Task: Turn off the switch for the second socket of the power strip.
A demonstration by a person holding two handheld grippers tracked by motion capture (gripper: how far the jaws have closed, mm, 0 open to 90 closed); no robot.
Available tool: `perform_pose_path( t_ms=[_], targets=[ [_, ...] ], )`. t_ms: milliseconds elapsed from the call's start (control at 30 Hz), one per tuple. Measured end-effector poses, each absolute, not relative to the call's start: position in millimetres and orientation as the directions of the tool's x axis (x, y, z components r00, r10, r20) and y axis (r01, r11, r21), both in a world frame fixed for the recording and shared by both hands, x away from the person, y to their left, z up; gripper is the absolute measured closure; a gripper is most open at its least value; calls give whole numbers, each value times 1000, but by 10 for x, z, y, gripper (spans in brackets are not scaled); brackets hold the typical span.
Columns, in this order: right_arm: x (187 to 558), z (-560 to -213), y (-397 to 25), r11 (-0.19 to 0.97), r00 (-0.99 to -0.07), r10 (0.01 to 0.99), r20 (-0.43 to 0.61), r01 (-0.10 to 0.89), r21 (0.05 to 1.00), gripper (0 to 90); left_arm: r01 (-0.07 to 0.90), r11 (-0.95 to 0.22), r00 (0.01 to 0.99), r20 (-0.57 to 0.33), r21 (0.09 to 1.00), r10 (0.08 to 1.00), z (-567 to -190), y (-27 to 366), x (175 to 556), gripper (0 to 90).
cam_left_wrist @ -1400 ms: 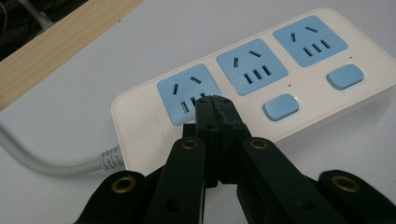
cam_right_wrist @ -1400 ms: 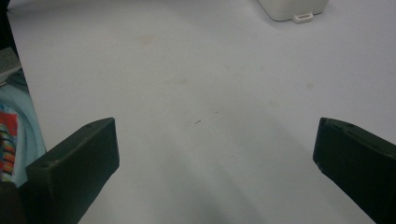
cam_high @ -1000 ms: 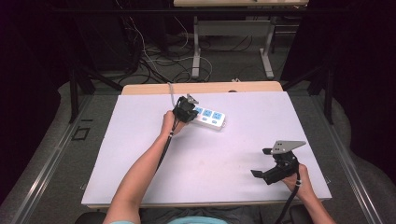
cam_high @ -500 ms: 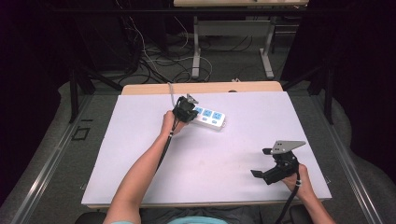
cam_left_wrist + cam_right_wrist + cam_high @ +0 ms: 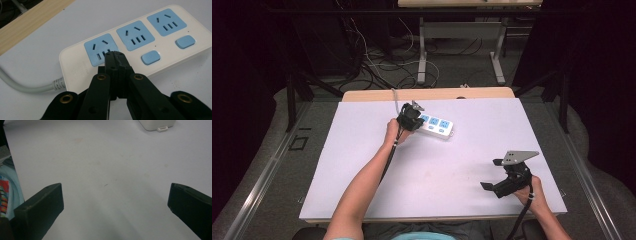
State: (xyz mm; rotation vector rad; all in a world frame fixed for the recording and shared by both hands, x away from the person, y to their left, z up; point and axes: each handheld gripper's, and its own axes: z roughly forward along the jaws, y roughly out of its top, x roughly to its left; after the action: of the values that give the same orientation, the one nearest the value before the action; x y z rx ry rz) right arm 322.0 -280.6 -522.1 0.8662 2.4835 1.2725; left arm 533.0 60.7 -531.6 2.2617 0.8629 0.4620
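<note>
Smooth white plastic power strip, rounded at the corners, with three matte blue socket faces and two blue buttons, lying flat at the far middle of the pale table. Left gripper pressed closed, black ribbed tips over the end socket, gripping nothing. Right gripper spread wide and empty, near the table's front right.

Bright even light on the white table, dark surroundings, soft faint shadows, near jaws slightly blurred
</note>
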Motion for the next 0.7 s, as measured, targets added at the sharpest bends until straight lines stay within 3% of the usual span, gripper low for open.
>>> perform_pose_path(
  t_ms=[700],
  targets=[
    [3220,-5222,-2805,453,-804,590,72,404,795,0,467,-565,720,79,680,690,-5312,606,5348,900]
  ],
)
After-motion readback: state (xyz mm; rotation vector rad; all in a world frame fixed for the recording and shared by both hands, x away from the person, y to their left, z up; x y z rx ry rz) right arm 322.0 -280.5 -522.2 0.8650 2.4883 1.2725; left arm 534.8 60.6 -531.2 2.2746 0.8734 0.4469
